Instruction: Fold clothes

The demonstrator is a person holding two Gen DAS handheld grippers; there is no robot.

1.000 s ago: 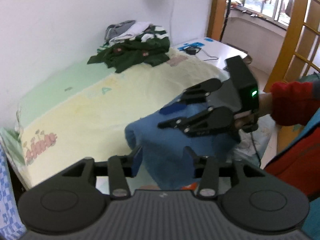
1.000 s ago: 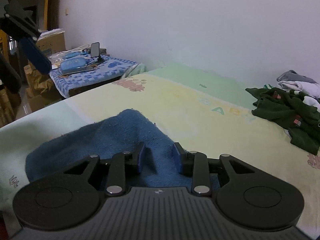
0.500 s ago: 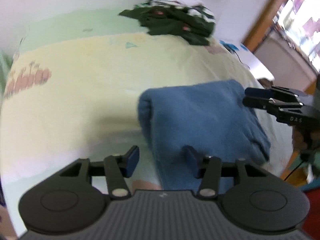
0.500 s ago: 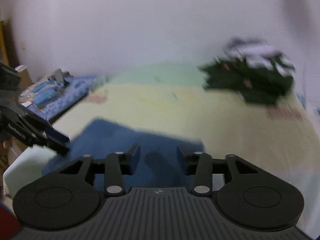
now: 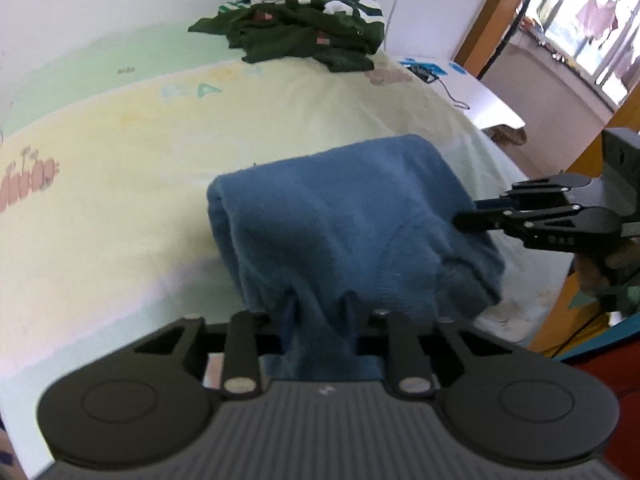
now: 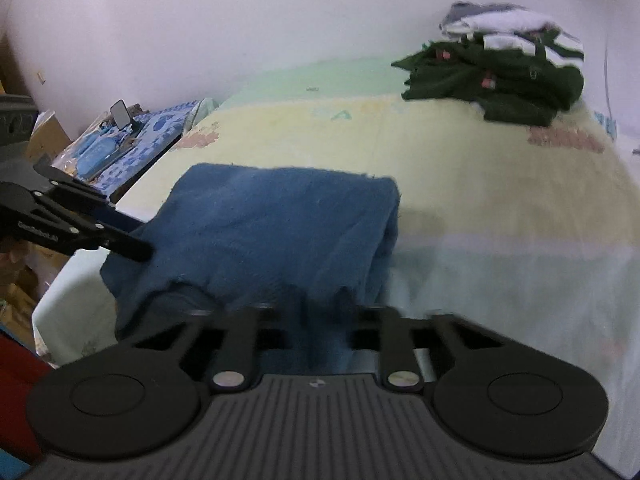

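A blue garment lies folded in a thick pad near the front edge of the bed. In the left wrist view my left gripper is closing on the garment's near edge, and the cloth bunches up between its pads. My right gripper shows at that view's right, fingertips at the garment's right side. In the right wrist view the blue garment fills the middle. My right gripper is closing there too, with blue cloth pinched between its fingers. My left gripper reaches in from the left and touches the garment's left corner.
A heap of dark green and white clothes sits at the bed's far end by the wall. The pale yellow-green sheet covers the bed. A side table with a blue patterned cloth stands left; a white table right.
Both grippers stood open above the garment before; now each has closed on its near edge. The left gripper has come down and both have rolled. The garment now lies folded over.
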